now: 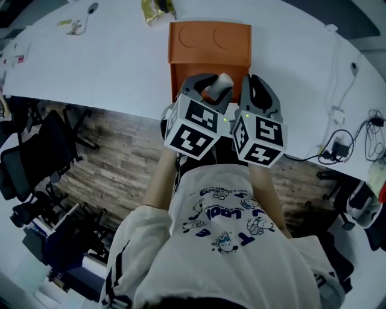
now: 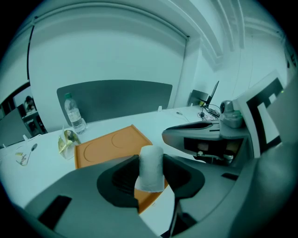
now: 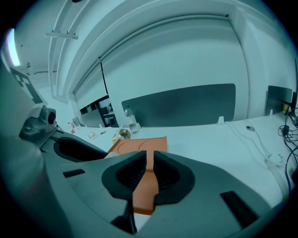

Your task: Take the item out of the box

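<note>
An orange box [image 1: 208, 43] with two round marks on its closed lid lies near the white table's [image 1: 108, 66] front edge. Just in front of it, my left gripper [image 1: 212, 86] is shut on a small white cylinder [image 1: 222, 81]. In the left gripper view the white cylinder [image 2: 151, 168] stands upright between the pads, with the orange box [image 2: 109, 145] behind it. My right gripper [image 1: 258, 83] hovers beside the left one, its jaws shut with only a thin slit and nothing held. Through that slit in the right gripper [image 3: 149, 173] view the orange box [image 3: 139, 145] shows.
A crumpled wrapper [image 1: 158, 9] lies behind the box, and a water bottle [image 2: 74, 114] stands farther back. Cables and a plug [image 1: 339, 146] lie at the table's right. Office chairs [image 1: 36, 160] stand on the wooden floor at the left, below the table edge.
</note>
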{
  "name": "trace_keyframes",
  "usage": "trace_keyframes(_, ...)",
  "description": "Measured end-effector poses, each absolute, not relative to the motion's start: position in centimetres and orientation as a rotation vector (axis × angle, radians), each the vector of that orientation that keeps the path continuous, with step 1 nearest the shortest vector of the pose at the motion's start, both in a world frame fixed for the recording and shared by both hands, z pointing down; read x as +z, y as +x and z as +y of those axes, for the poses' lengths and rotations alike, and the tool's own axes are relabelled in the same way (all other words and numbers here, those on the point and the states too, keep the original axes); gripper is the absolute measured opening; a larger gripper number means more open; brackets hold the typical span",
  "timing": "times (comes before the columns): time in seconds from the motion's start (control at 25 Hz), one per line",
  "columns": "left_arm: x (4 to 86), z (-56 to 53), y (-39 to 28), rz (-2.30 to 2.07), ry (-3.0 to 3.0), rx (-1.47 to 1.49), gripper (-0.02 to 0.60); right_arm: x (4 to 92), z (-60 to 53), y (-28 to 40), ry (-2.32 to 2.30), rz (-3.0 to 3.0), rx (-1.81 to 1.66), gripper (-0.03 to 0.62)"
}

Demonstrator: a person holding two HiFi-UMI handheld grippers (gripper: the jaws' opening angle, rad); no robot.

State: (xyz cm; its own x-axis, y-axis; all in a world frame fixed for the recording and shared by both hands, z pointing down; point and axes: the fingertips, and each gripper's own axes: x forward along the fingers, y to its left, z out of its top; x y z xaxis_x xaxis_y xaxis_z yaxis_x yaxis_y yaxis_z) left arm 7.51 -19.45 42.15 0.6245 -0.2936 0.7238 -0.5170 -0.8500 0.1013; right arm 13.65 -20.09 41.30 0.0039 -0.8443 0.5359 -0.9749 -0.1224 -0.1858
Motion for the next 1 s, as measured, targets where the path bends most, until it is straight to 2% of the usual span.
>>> trace_keyframes(1.0, 33.6, -22.7, 2.3, -1.105, 2.57, 0.684, 0.17, 34.3, -22.0, 9.6, 2.019, -2.064, 0.578, 0.055)
